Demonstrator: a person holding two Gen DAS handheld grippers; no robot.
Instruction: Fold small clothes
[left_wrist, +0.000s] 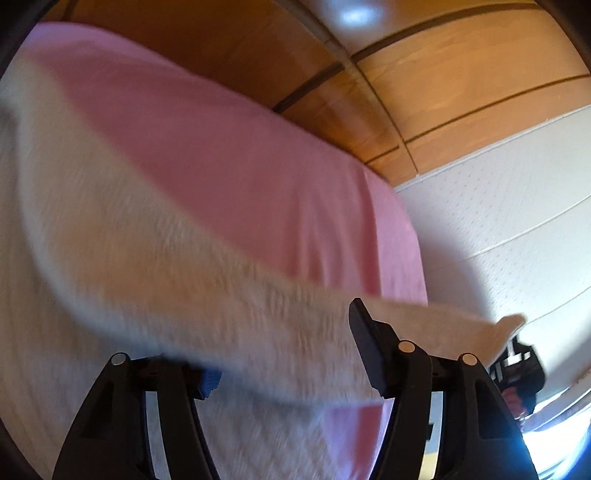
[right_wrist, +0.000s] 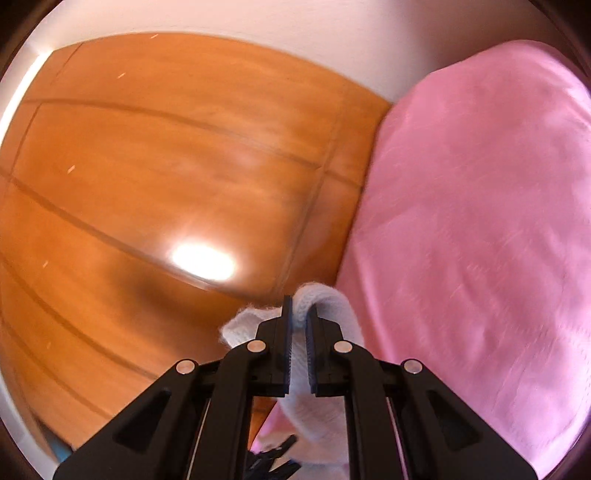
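A cream-white knitted garment (left_wrist: 155, 280) stretches across the left wrist view, blurred by motion, over the pink sheet (left_wrist: 229, 158). My left gripper (left_wrist: 284, 354) has its fingers wide apart; the cloth drapes across the gap and hides the left fingertip. The right finger (left_wrist: 365, 347) stands clear in front of the cloth. The garment's far corner (left_wrist: 506, 328) reaches my right gripper, seen small at right. In the right wrist view my right gripper (right_wrist: 300, 332) is shut on a fold of the white knit (right_wrist: 325, 299), which hangs down between the fingers.
The pink sheet (right_wrist: 480, 221) covers a raised surface at the right. Orange wooden panels (right_wrist: 166, 166) with a bright light reflection fill the left. A white dotted wall (left_wrist: 498, 206) is at the right in the left wrist view.
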